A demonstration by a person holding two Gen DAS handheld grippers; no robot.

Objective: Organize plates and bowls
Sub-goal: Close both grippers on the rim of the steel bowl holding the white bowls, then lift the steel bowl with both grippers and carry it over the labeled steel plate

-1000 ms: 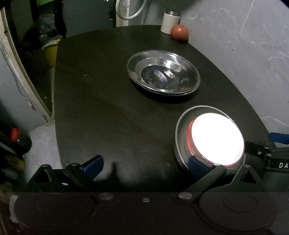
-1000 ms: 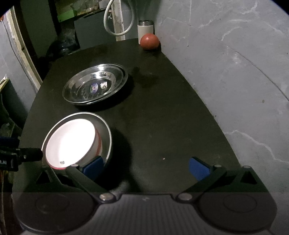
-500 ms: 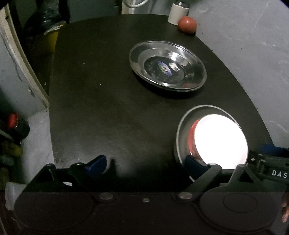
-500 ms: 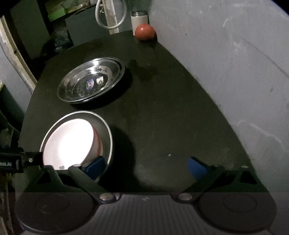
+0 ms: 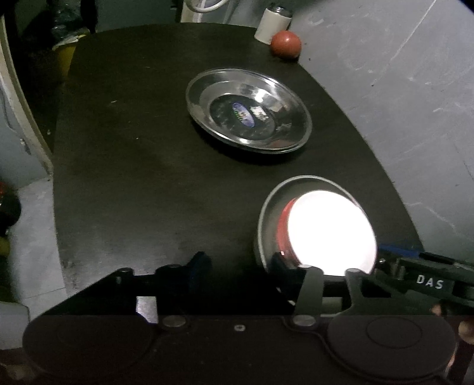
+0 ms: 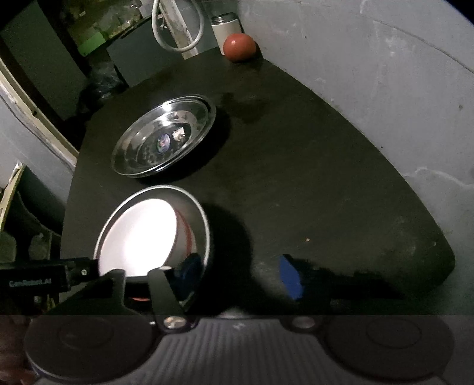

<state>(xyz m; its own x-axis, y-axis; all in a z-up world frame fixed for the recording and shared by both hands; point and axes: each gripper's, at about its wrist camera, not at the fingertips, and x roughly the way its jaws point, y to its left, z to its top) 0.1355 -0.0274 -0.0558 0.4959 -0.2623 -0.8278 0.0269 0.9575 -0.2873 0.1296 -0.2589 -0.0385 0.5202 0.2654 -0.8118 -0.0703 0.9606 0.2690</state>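
Note:
A red bowl with a white inside [image 5: 328,234] sits in a steel bowl [image 5: 269,207] at the near edge of the dark table [image 5: 133,177]; both show in the right wrist view, the red bowl [image 6: 139,234] inside the steel bowl [image 6: 204,225]. A wide steel plate [image 5: 248,109] lies farther back, also in the right wrist view [image 6: 163,136]. My left gripper [image 5: 240,263] is open, its right finger at the steel bowl's near left rim. My right gripper [image 6: 240,272] is open, its left finger inside the steel bowl's near right rim.
A red ball [image 5: 286,44] and a white canister [image 5: 272,22] stand at the table's far end by the grey wall [image 6: 370,88]. A white hose [image 6: 174,26] hangs behind. The floor drops off at the left of the table.
Both grippers have moved in and down around the stacked bowls. The jaws of each have narrowed a little but stay open.

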